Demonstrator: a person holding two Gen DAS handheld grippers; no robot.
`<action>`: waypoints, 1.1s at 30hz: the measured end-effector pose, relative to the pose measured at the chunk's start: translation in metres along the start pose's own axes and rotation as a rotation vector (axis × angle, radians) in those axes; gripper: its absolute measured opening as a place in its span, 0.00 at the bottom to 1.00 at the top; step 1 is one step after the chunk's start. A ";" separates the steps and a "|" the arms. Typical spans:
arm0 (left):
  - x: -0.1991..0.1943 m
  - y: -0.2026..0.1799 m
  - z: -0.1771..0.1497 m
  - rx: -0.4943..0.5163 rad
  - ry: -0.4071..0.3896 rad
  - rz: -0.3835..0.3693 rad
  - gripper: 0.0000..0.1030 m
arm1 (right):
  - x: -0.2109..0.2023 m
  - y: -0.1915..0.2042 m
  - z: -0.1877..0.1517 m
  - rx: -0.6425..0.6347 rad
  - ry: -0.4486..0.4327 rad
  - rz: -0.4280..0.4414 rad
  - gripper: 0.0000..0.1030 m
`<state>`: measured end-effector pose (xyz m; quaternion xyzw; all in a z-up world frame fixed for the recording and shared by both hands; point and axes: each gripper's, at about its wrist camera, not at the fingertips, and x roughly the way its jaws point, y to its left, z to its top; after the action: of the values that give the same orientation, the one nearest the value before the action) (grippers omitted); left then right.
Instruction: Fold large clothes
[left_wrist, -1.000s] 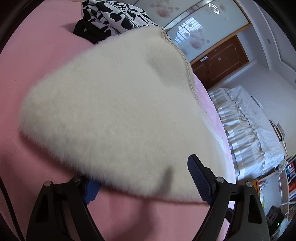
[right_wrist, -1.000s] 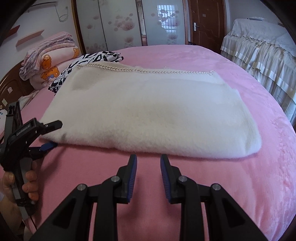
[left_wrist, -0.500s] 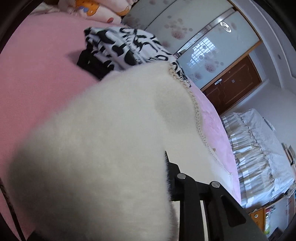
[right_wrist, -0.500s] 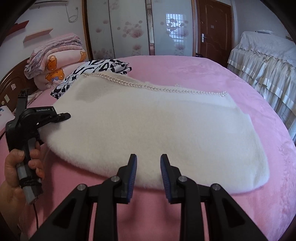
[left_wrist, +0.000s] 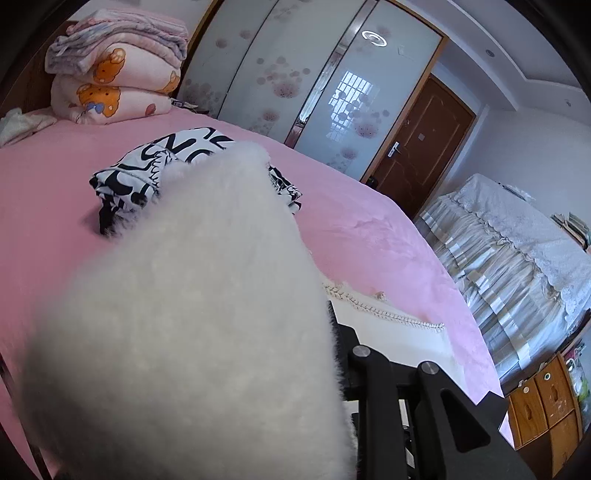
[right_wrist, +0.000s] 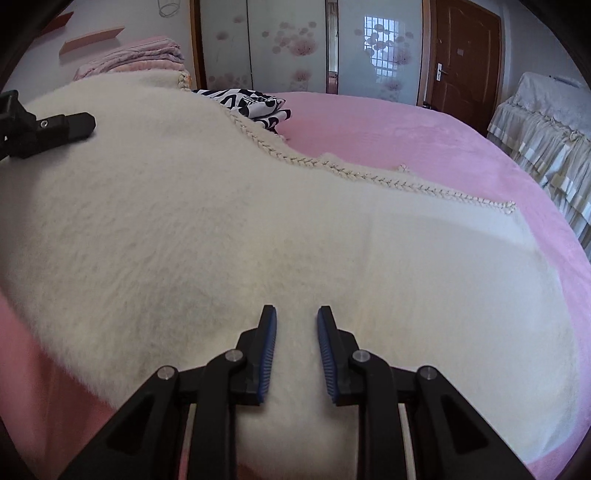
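I see the white fleece garment (right_wrist: 258, 221) spread across the pink bed (right_wrist: 406, 129), filling the frame center. The right gripper (right_wrist: 296, 332) hovers over its lower edge, jaws narrowly apart, empty. The left gripper (right_wrist: 48, 129), upper left, clamps a lifted corner.

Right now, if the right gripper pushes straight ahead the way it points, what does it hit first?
The fluffy white garment. The right gripper, jaws open, already sits low over its near edge, so contact would likely come almost at once; exact height is unclear.
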<state>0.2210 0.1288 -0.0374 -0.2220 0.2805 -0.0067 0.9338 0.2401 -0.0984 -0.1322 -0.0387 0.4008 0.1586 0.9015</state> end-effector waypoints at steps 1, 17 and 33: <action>-0.001 -0.005 0.000 0.012 0.001 -0.002 0.19 | 0.001 -0.002 -0.001 0.010 0.001 0.012 0.22; 0.006 -0.116 -0.011 0.234 0.030 -0.041 0.19 | -0.010 -0.047 -0.008 0.248 0.063 0.243 0.22; 0.096 -0.230 -0.127 0.339 0.237 -0.060 0.21 | -0.117 -0.176 -0.095 0.512 -0.043 -0.033 0.22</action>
<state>0.2614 -0.1438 -0.0855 -0.0678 0.3765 -0.1076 0.9177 0.1547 -0.3132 -0.1212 0.1877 0.4079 0.0380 0.8927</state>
